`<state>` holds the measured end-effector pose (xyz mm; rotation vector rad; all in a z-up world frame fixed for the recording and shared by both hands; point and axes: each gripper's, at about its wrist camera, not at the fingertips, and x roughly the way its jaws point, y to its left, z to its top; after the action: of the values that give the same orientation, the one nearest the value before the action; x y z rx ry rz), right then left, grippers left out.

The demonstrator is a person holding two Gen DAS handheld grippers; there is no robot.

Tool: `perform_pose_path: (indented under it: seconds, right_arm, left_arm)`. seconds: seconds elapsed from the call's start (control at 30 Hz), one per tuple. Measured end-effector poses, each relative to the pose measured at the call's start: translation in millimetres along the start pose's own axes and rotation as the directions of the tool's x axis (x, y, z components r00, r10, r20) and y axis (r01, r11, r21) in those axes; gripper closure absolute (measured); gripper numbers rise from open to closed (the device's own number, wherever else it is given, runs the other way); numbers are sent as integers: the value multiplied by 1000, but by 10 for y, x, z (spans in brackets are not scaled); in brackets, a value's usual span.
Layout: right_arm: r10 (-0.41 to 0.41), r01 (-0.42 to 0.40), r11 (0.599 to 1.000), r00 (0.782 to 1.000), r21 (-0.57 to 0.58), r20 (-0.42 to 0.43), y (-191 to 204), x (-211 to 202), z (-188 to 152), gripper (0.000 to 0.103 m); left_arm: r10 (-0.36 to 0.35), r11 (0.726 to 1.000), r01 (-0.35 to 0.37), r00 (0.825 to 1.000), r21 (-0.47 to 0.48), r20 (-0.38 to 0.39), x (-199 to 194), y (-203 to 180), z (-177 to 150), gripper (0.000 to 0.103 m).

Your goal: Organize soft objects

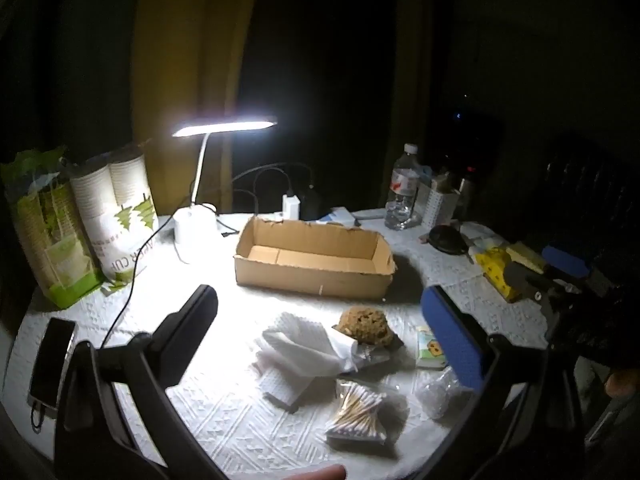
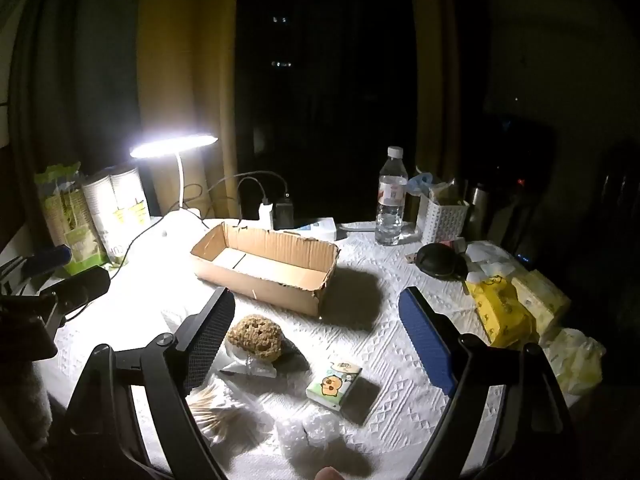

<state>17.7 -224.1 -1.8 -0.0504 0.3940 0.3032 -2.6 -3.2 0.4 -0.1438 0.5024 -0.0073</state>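
An open empty cardboard box (image 1: 312, 258) (image 2: 266, 262) sits mid-table under the lamp. In front of it lie a brown sponge (image 1: 366, 326) (image 2: 255, 336), white folded tissues (image 1: 298, 346), a small printed tissue pack (image 1: 430, 348) (image 2: 334, 384), a bag of cotton swabs (image 1: 358, 412) (image 2: 212, 412) and a clear bag of cotton balls (image 1: 438, 394) (image 2: 310, 434). My left gripper (image 1: 320, 328) is open and empty above the tissues and sponge. My right gripper (image 2: 320, 332) is open and empty above the sponge and tissue pack.
A lit desk lamp (image 1: 224, 126) and paper cup sleeves (image 1: 116, 216) stand back left; a phone (image 1: 52, 362) lies at the left edge. A water bottle (image 2: 391, 198), white basket (image 2: 446, 218), black pouch (image 2: 438, 260) and yellow tissue packs (image 2: 502, 308) crowd the right.
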Motion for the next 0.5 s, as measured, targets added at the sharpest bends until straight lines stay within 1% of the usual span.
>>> perform_pose_path:
  seconds: [0.1, 0.2, 0.27, 0.5]
  right_arm:
    - [-4, 4, 1000, 1000, 4, -2, 19, 21, -9, 16]
    - [-4, 4, 1000, 1000, 14, 2, 15, 25, -16, 16]
    - [-3, 3, 1000, 1000, 17, 1, 1, 30, -21, 16]
    - [3, -3, 1000, 1000, 21, -6, -11, 38, -20, 16]
  left_arm:
    - [-14, 1000, 14, 1000, -2, -6, 12, -15, -17, 1]
    - [5, 1000, -5, 1000, 8, -20, 36, -31, -33, 1]
    - [-1, 1000, 1, 1000, 1, -26, 46, -12, -31, 1]
    - [-6, 1000, 6, 1000, -1, -18, 25, 0, -28, 1]
